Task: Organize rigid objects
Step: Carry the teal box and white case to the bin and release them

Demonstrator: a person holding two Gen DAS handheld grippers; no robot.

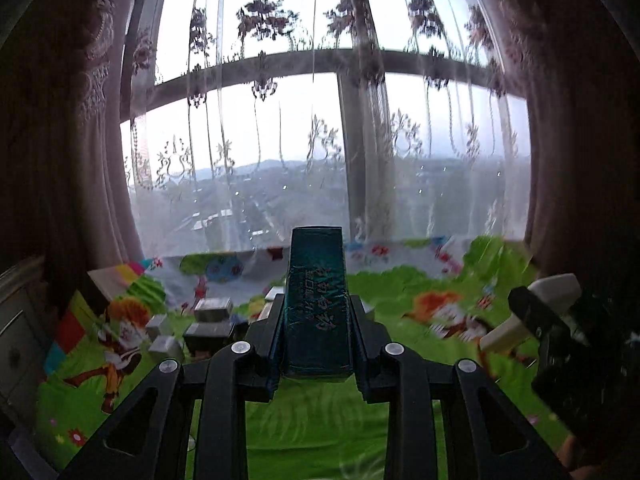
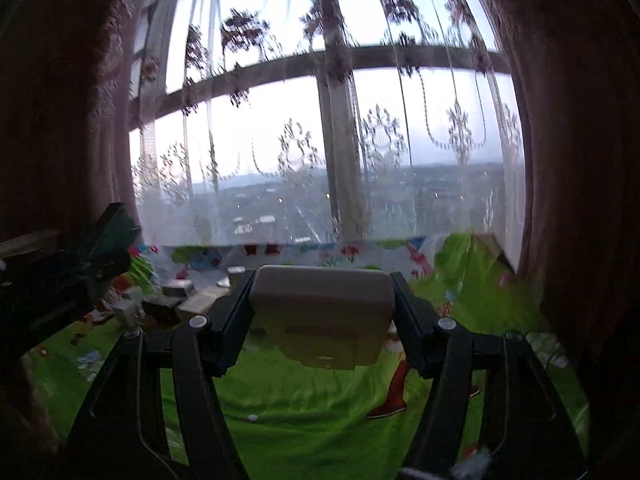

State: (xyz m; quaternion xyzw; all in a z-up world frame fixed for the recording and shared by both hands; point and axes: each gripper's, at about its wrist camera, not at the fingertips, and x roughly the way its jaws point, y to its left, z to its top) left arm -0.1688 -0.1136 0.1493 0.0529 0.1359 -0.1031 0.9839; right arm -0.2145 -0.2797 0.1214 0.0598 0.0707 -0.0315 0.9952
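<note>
Left tool (image 1: 318, 308) is clamped almost fully shut on a narrow dark teal box (image 1: 316, 300), the box standing on end between the pads and poking up past the fingertips, lifted clear above the green cartoon-print bed cover (image 1: 320, 420). Right tool (image 2: 323, 312) sits about half spread, pads pressed on either side of a wide cream-coloured case (image 2: 324, 312), also held up over the bed cover. Seen from the left wrist, the right tool and its cream case (image 1: 532, 312) are off to the right of the teal box. Down on the cover, left of and beyond the teal box, a cluster of small boxes (image 1: 208, 324) lies jumbled
</note>
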